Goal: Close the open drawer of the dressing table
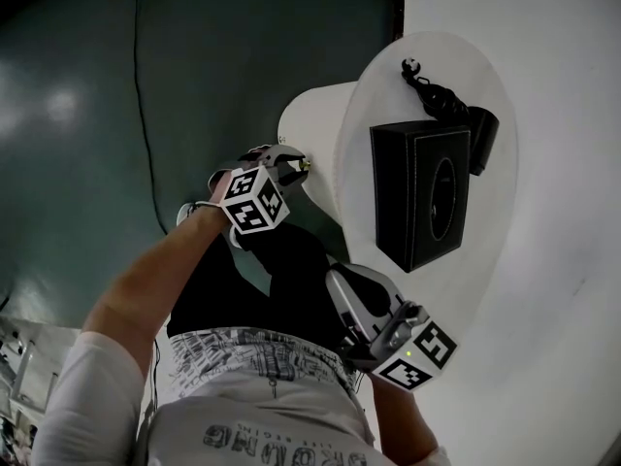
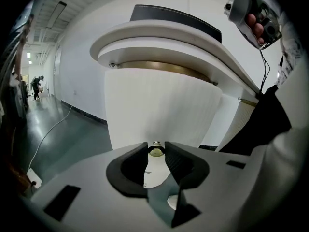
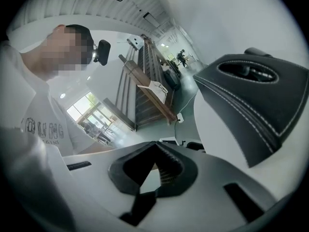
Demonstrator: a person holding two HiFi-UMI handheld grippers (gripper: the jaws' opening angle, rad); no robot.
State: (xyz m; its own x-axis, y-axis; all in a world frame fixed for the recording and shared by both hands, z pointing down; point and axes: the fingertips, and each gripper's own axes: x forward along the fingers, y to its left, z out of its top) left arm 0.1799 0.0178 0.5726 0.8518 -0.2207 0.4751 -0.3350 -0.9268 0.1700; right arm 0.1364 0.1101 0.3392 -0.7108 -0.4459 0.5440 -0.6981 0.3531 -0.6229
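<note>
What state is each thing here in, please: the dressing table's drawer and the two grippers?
drawer: open, standing out from under the table top.
left gripper: jaws closed on the drawer knob.
right gripper: jaws shut, tips together, nothing between them.

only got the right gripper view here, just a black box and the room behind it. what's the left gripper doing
Observer: The left gripper has its jaws closed on the small brass knob of the drawer.
Operator: so is the drawer shut or what
Observer: Not yet. In the head view its curved white front sticks out past the edge of the tabletop.
</note>
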